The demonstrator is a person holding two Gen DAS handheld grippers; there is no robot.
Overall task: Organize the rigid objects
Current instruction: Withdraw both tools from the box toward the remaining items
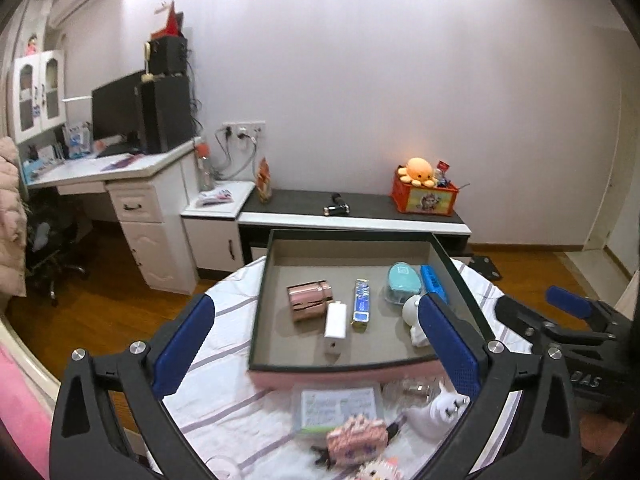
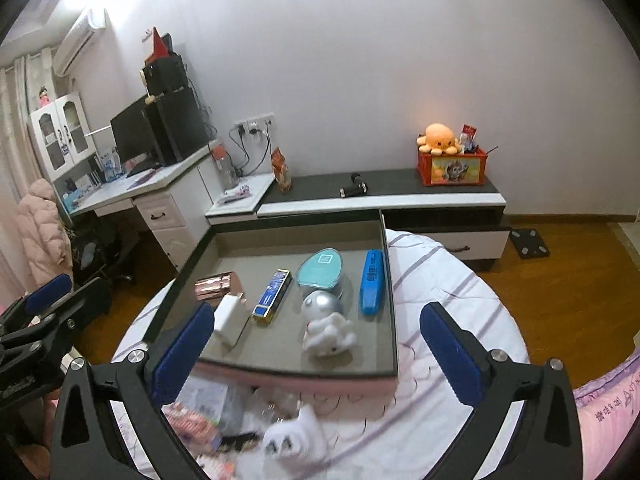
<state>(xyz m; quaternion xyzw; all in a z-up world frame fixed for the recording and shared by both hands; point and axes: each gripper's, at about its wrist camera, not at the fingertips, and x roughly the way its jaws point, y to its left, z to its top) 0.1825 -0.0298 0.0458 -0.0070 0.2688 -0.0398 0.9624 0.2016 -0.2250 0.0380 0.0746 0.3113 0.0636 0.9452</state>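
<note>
A shallow grey box (image 1: 264, 300) (image 2: 394, 320) sits on a round table. In it lie a rose-gold cylinder (image 1: 308, 300) (image 2: 214, 286), a white block (image 1: 335, 322) (image 2: 228, 316), a blue tube box (image 1: 362, 302) (image 2: 272, 292), a teal oval case (image 1: 402, 286) (image 2: 322, 268), a blue bar (image 1: 432, 282) (image 2: 372, 280) and a silver-white robot figure (image 1: 412, 314) (image 2: 326, 320). My left gripper (image 1: 316, 352) and my right gripper (image 2: 320, 356) are both open and empty, held above the table's near side. Loose items lie in front of the box: a clear case (image 1: 338, 406), a pink block figure (image 1: 356, 442), a white ghost toy (image 1: 438, 410) (image 2: 290, 436).
The table has a striped white cloth (image 1: 224, 380) (image 2: 440, 300). Behind it stand a low dark-topped cabinet (image 1: 360, 208) (image 2: 380, 188) with an orange crate (image 1: 424, 196) (image 2: 452, 168), and a white desk (image 1: 112, 168) at the left. Wooden floor surrounds the table.
</note>
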